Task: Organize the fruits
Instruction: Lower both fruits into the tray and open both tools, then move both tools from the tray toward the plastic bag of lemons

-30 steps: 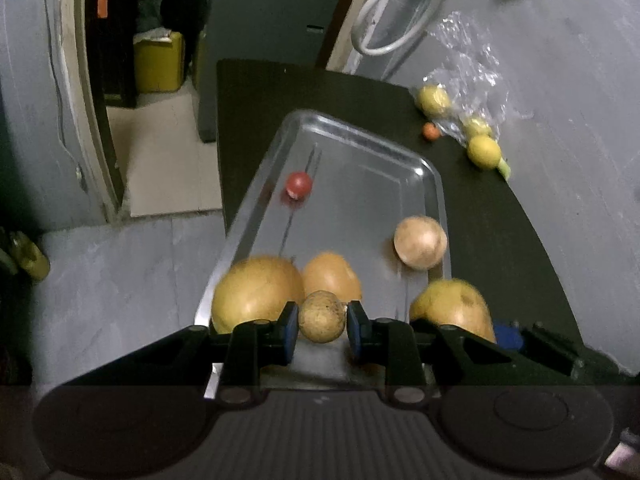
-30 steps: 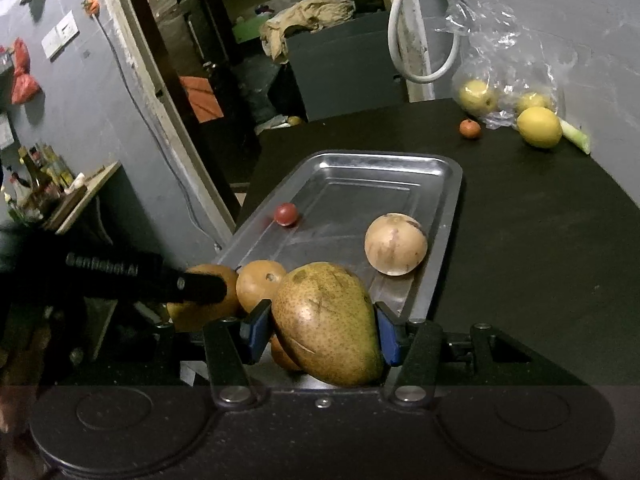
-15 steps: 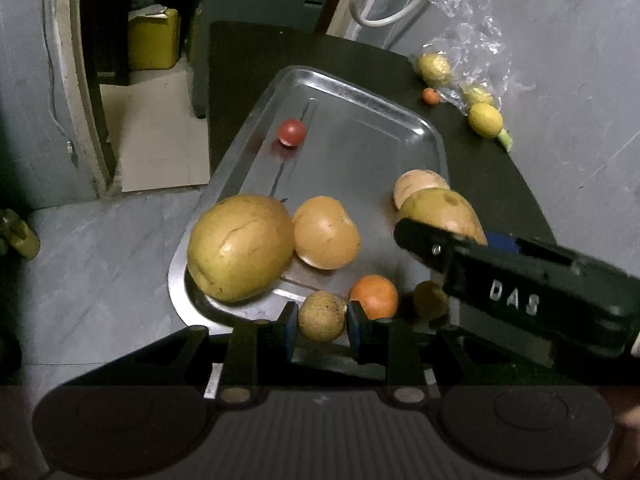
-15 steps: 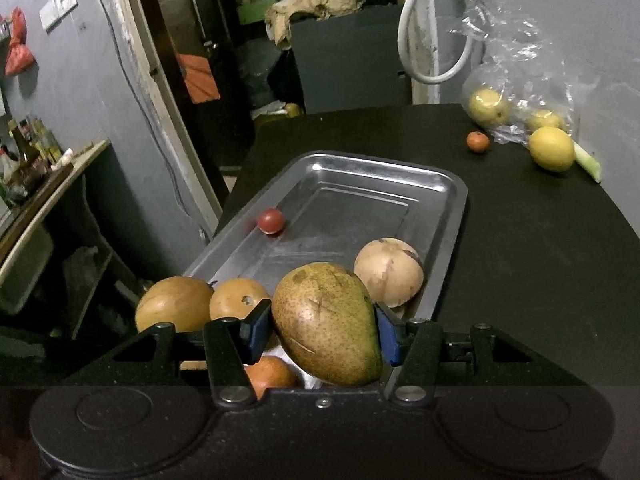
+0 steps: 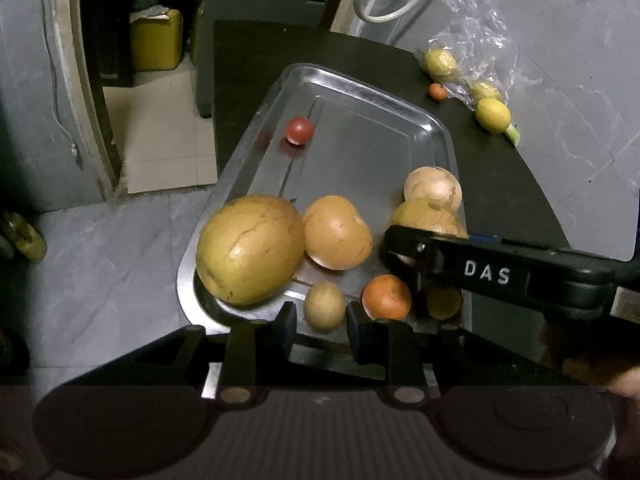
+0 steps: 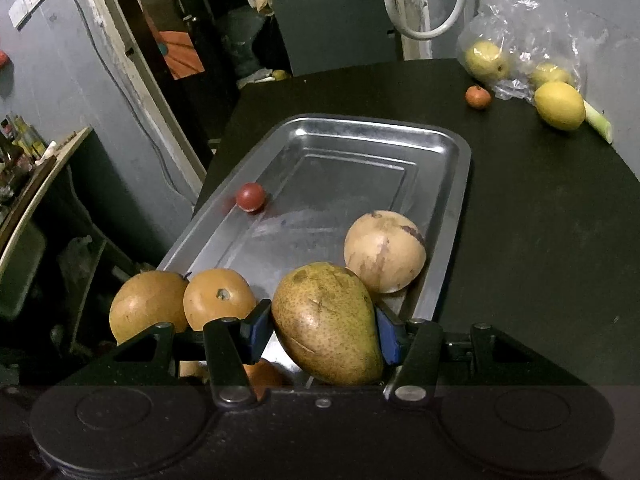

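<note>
A steel tray [image 5: 360, 88] [image 6: 376, 122] on the black table holds several fruits. A big yellow-green one [image 5: 250, 248], an orange-brown one [image 5: 338, 232], a small orange [image 5: 386, 296], a pale round one [image 5: 434, 188] [image 6: 384, 252] and a small red one [image 5: 299, 130] [image 6: 251, 197] all show. My left gripper [image 5: 321, 326] hangs over the tray's near end. A small brown fruit [image 5: 324, 311] lies at its tips with slim gaps either side. My right gripper [image 6: 323, 332] is shut on a speckled green-brown pear [image 6: 328, 324] above the tray's near right corner.
At the table's far right lie a clear plastic bag [image 6: 520, 40] with yellow fruits, a loose lemon [image 6: 559, 105] [image 5: 493, 115] and a tiny orange-red fruit [image 6: 478, 97]. The tray's left rim runs along the table edge, with grey floor below. A yellow canister [image 5: 156, 40] stands far left.
The left gripper has risen and drawn back over the tray's near end. The small brown fruit now sits a little ahead of its pads. The right gripper with the pear came alongside.
</note>
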Action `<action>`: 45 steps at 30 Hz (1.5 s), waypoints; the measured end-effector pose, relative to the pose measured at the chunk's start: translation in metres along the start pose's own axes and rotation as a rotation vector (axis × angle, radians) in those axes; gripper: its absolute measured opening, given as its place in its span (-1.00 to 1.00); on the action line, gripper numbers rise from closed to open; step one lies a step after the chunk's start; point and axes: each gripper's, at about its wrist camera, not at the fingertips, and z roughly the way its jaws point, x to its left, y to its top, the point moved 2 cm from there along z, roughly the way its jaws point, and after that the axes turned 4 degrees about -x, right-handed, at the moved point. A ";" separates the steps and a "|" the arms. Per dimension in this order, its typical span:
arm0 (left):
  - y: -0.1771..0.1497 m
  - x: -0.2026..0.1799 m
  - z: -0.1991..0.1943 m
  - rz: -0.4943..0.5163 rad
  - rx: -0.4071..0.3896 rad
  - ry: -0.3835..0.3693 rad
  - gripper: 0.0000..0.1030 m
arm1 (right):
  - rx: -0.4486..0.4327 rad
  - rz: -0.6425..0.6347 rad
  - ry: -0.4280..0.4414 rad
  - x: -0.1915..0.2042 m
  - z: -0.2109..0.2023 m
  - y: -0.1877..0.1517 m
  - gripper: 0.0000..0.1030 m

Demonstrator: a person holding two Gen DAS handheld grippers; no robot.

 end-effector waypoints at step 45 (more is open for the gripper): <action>-0.023 0.006 -0.052 0.235 0.121 0.068 0.99 | 0.087 0.052 -0.159 -0.015 -0.128 -0.075 0.99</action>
